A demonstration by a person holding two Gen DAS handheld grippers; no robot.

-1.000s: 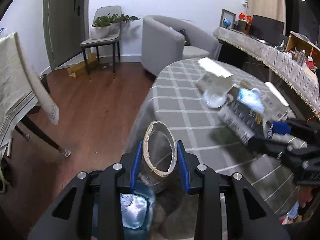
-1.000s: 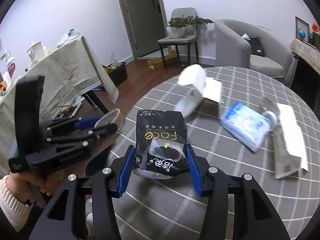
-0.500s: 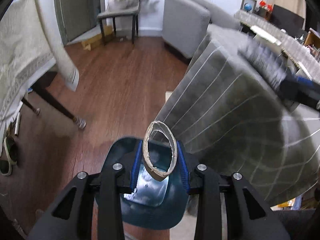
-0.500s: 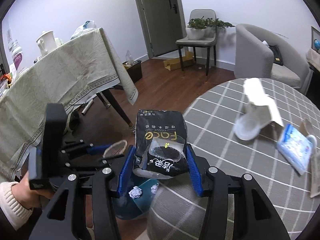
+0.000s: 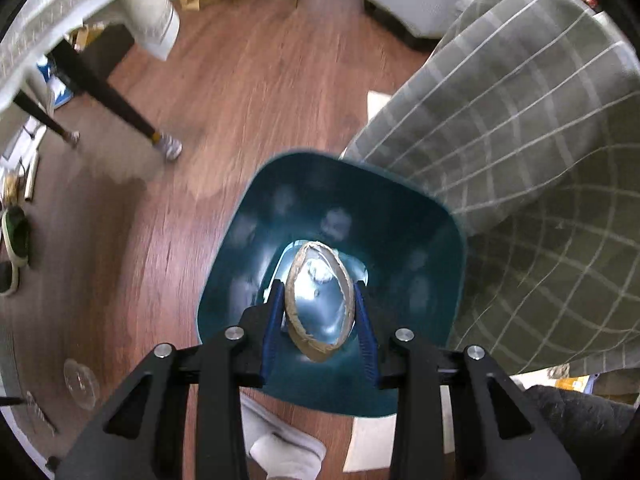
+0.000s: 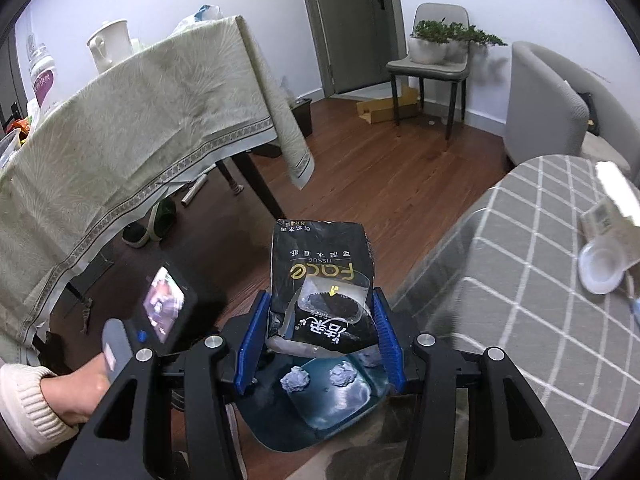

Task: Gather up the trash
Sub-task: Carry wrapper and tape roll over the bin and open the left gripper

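Item 1: left gripper (image 5: 320,312), blue-padded fingers (image 5: 273,320) clamped on a squashed cardboard tube (image 5: 320,306), held end-on directly above the open mouth of a teal trash bin (image 5: 400,216).

Item 2: right gripper (image 6: 320,340), fingers (image 6: 251,344) clamped on a black tissue packet (image 6: 322,276), lettering upside down, held above the near side of the same bin (image 6: 288,430).

Item 3: bin on the wooden floor (image 5: 256,80), just beside the draped grey checked cloth of the round counter (image 6: 520,280). At least 2 crumpled paper balls (image 6: 296,379) lay inside.

Item 4: on the counter at right, a clear plastic cup (image 6: 601,269) lying on its side, touching a white carton (image 6: 616,208).

Item 5: second counter under a pale patterned cloth (image 6: 132,132), far left.
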